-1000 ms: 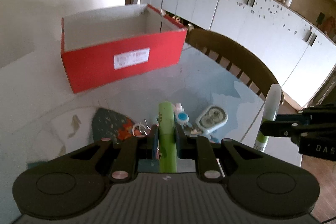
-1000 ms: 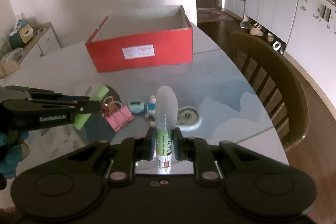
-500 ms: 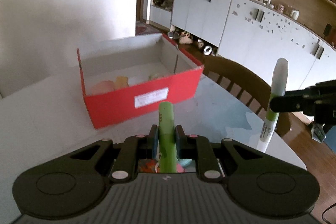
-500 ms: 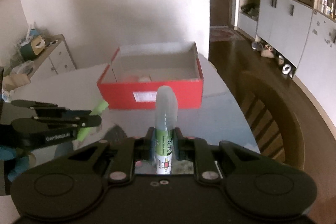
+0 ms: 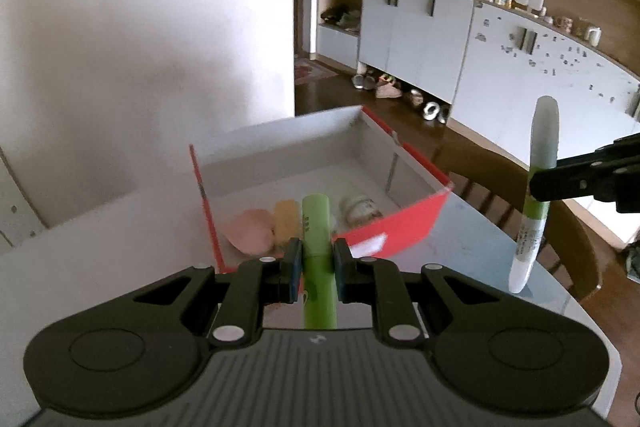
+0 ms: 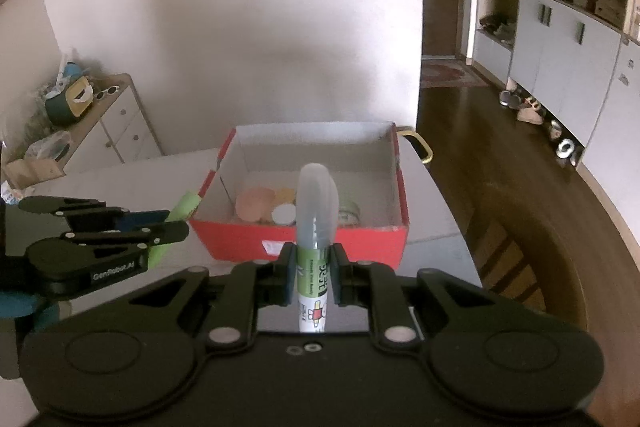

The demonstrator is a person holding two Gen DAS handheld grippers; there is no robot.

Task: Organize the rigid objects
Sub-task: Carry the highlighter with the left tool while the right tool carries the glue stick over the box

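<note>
My left gripper [image 5: 315, 261] is shut on a plain green stick [image 5: 316, 227] that points at the red box [image 5: 400, 225]. The right gripper [image 6: 313, 267] is shut on a green-and-white glue stick [image 6: 314, 227] with a clear cap, held upright before the same red box [image 6: 304, 243]. Inside the box lie a pink round item [image 6: 253, 203], a yellow piece [image 5: 286, 221], a white cap [image 6: 285, 214] and a small jar [image 5: 360, 210]. Each gripper shows in the other view: the right gripper [image 5: 538, 185] at the right edge, the left gripper [image 6: 176, 223] at the left.
The box stands on a pale table [image 5: 100, 247] near a white wall. A wooden chair [image 6: 532, 239] is at the table's right side. White cabinets [image 5: 440, 39] and shoes on the floor lie beyond. A low drawer unit [image 6: 112, 123] with clutter stands at the far left.
Both grippers have risen and come closer to the red box, each keeping its stick. The box's inside now shows, and the small items on the table have dropped out of view.
</note>
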